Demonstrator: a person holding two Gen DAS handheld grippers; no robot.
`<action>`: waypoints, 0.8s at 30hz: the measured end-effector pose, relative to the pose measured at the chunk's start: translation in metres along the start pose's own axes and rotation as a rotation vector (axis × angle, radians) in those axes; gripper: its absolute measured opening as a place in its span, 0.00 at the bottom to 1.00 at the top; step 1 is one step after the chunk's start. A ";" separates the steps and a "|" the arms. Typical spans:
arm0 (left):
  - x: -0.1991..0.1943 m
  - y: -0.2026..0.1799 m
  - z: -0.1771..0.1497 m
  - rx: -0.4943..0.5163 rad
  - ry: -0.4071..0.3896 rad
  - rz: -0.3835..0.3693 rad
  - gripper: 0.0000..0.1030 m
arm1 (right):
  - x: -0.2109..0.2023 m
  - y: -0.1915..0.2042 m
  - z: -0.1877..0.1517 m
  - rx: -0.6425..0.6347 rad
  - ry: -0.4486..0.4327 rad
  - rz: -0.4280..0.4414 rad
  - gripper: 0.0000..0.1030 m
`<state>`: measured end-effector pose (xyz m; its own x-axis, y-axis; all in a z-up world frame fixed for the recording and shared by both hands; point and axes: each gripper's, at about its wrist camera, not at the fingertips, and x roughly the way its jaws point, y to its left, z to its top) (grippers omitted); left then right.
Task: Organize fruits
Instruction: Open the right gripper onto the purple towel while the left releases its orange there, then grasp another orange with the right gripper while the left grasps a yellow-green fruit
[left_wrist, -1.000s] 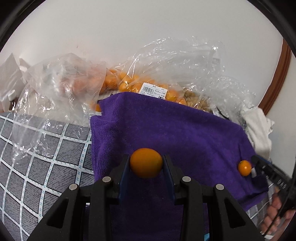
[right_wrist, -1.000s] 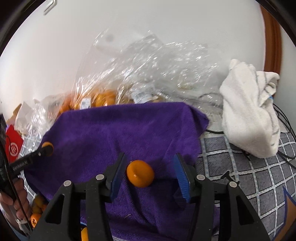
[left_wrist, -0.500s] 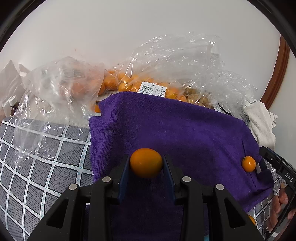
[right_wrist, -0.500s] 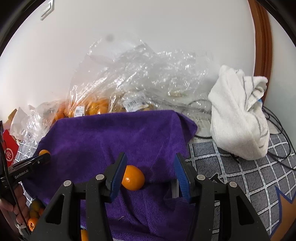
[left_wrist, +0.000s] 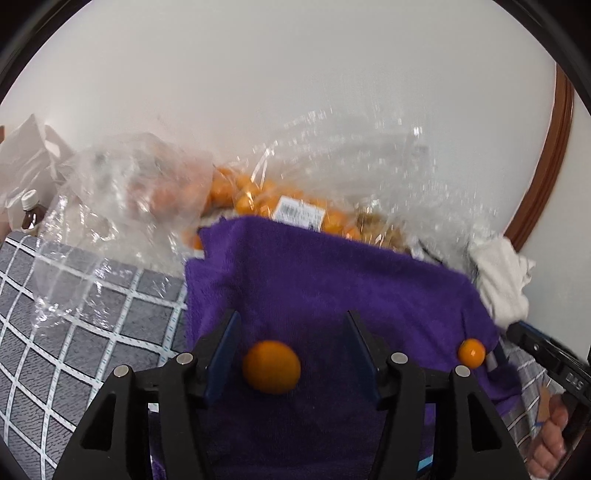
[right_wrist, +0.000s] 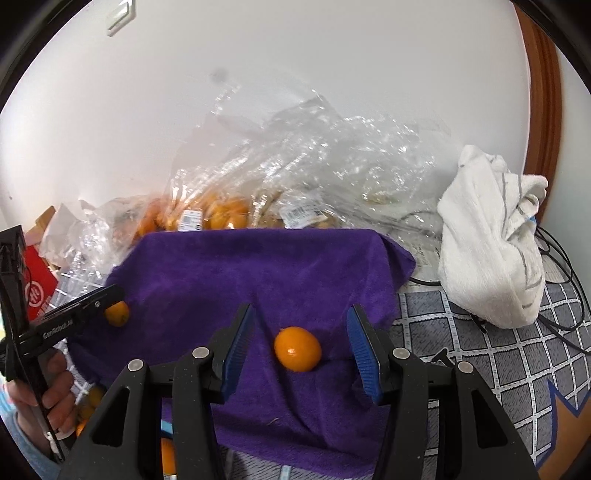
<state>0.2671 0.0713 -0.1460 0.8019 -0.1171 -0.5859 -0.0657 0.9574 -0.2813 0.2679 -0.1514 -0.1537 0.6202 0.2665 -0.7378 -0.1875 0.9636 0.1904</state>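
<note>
A purple towel (left_wrist: 332, 288) lies on the checked table; it also shows in the right wrist view (right_wrist: 258, 273). My left gripper (left_wrist: 291, 350) is open, and a small orange fruit (left_wrist: 271, 366) lies on the towel between its jaws, free of both. My right gripper (right_wrist: 301, 343) is open around a second orange fruit (right_wrist: 297, 348) resting on the towel. That second fruit also shows in the left wrist view (left_wrist: 471, 353) at the towel's right edge. The first fruit shows in the right wrist view (right_wrist: 117, 313) beside the left gripper's finger.
Clear plastic bags of orange fruits (left_wrist: 258, 195) lie behind the towel against the white wall, also in the right wrist view (right_wrist: 221, 218). A white cloth (right_wrist: 491, 240) sits at the right with black cables. A red box (right_wrist: 37, 291) stands at the left. More fruits (right_wrist: 88, 402) lie below the towel's left edge.
My left gripper has opened and let go of the orange fruit, which now lies on the towel. My right gripper has drawn back slightly from its fruit and stays open.
</note>
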 end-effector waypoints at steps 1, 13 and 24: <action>-0.003 0.001 0.001 -0.008 -0.016 -0.004 0.54 | -0.003 0.003 0.002 0.006 -0.003 0.027 0.51; -0.040 -0.001 0.010 -0.006 -0.143 -0.004 0.53 | -0.044 0.042 -0.055 -0.107 0.041 0.010 0.37; -0.088 0.005 -0.013 -0.011 -0.116 -0.044 0.53 | -0.019 0.037 -0.096 -0.029 0.161 0.116 0.36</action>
<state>0.1885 0.0833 -0.1061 0.8673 -0.1270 -0.4813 -0.0352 0.9488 -0.3139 0.1759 -0.1230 -0.1950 0.4637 0.3669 -0.8064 -0.2739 0.9250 0.2634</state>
